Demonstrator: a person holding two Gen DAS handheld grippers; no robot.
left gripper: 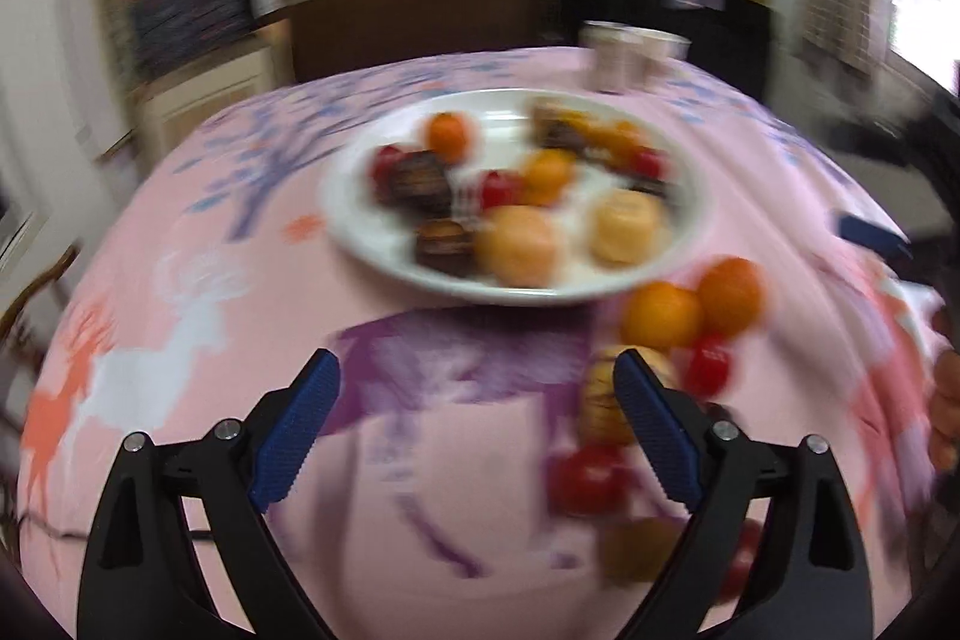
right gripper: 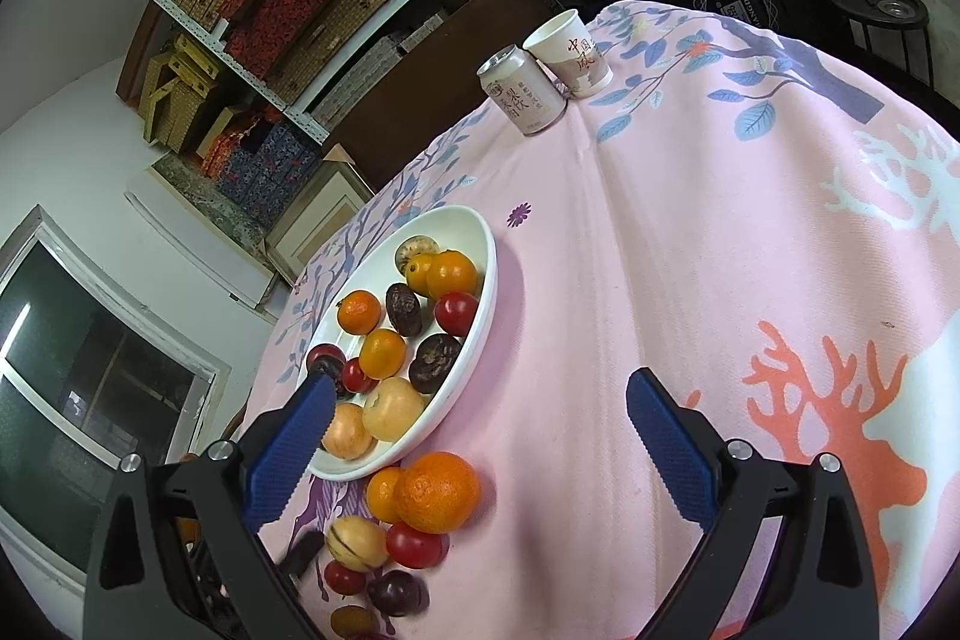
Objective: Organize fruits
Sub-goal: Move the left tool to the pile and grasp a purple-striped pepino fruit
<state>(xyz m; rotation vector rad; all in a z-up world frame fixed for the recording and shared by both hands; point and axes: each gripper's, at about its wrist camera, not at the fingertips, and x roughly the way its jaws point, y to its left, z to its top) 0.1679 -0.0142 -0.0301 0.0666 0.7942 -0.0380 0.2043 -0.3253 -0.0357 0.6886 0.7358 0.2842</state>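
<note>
Both grippers spread, empty; oval plate long axis runs toward can.

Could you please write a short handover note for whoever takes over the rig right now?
Left gripper: jaws open, empty, hovering above the cloth in front of the plate.
Right gripper: jaws open, empty, beside the plate.
Done: the plate holds oranges, tomatoes, dark dates and pale round fruits.
Left: a loose pile beside the plate, including a large orange, a smaller one, a tomato and a beige fruit.
A can and a paper cup stand at the far edge.
</note>
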